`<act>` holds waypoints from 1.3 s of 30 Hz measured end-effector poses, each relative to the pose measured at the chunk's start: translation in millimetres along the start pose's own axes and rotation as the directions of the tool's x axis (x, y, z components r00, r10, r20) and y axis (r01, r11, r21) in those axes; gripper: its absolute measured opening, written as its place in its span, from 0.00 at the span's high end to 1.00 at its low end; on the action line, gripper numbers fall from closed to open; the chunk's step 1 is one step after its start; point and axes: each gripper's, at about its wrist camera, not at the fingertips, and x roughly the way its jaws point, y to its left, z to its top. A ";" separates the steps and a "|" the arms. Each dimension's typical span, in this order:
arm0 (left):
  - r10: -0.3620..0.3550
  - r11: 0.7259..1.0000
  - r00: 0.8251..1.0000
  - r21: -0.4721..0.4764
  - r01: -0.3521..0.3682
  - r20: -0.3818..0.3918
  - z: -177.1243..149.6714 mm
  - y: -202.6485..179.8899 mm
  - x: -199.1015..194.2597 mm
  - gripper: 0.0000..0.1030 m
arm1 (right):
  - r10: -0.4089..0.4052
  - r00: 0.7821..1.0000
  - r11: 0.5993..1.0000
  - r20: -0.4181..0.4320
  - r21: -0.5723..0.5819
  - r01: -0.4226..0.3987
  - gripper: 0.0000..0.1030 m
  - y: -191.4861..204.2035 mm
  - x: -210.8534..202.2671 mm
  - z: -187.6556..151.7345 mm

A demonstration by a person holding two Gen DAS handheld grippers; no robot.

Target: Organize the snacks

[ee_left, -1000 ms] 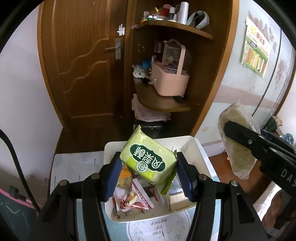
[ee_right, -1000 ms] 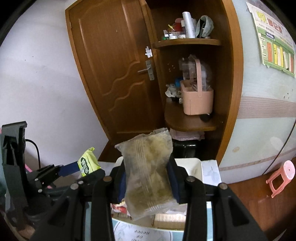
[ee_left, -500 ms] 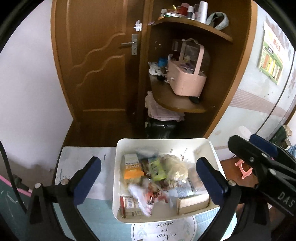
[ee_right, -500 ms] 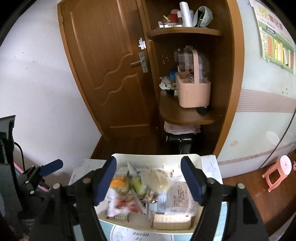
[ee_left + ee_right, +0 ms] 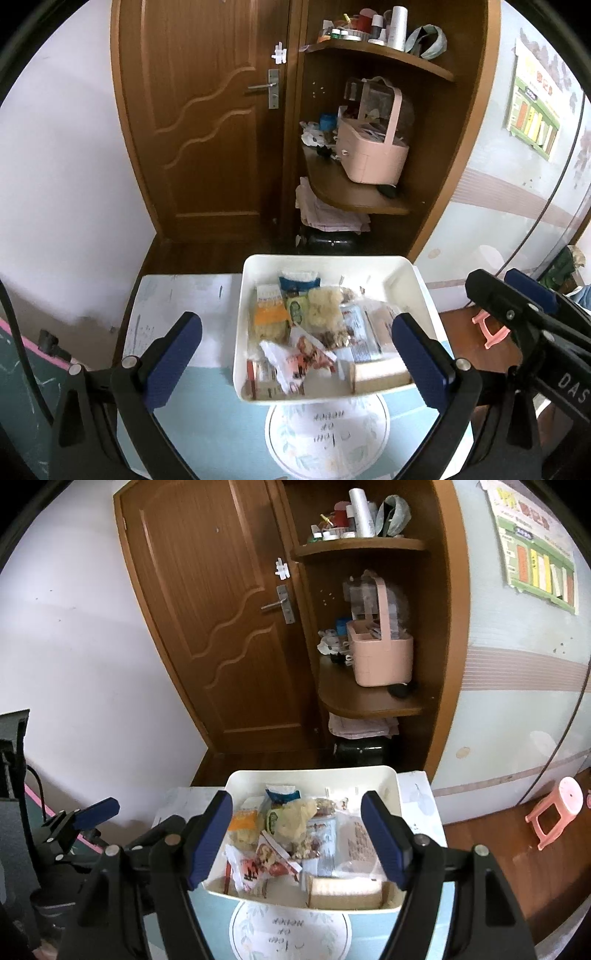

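A white bin stands on the table and holds several snack packets, among them a green packet and a pale bag. The bin also shows in the right wrist view with the same snacks, the pale bag among them. My left gripper is open and empty, above the bin's near edge. My right gripper is open and empty over the bin. The right gripper's arm shows at the right of the left wrist view.
A round printed mat lies under the bin's near side. Beyond the table are a wooden door, corner shelves with a pink caddy and a pink stool on the floor at right.
One second ago my left gripper held the green packet and my right held the pale bag. Both opened and the packets now lie in the bin. Both grippers have drawn back slightly.
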 end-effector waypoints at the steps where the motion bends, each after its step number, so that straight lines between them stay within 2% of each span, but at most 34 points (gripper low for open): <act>1: 0.002 1.000 1.000 -0.002 -0.002 0.000 -4.0 -0.5 -5.8 0.01 | -0.004 1.000 1.000 0.001 -0.001 0.004 0.29 -0.6 -5.8 -3.1; 9: 0.022 0.999 1.000 -0.031 -0.023 -0.005 -46.6 2.0 -58.3 0.01 | -0.020 1.000 1.000 -0.023 -0.017 0.019 0.29 -0.6 -55.3 -44.5; 15: 0.039 0.997 0.999 -0.068 -0.041 -0.022 -89.8 7.5 -97.4 0.01 | -0.010 0.998 1.000 -0.063 -0.022 0.008 0.29 5.0 -92.7 -87.5; 21: 0.051 0.996 0.997 -0.066 -0.054 -0.051 -128.0 4.5 -125.8 0.01 | 0.025 0.994 1.000 -0.102 -0.001 -0.025 0.29 8.4 -126.6 -120.0; 30: 0.077 0.994 0.994 -0.077 -0.082 -0.075 -160.4 -1.8 -159.8 0.01 | 0.050 0.992 0.999 -0.114 0.004 -0.050 0.29 12.0 -167.7 -139.1; 39: 0.109 0.991 0.990 -0.062 -0.115 -0.094 -177.3 -9.7 -174.7 0.01 | 0.066 0.989 0.997 -0.130 -0.038 -0.072 0.29 25.5 -181.3 -152.5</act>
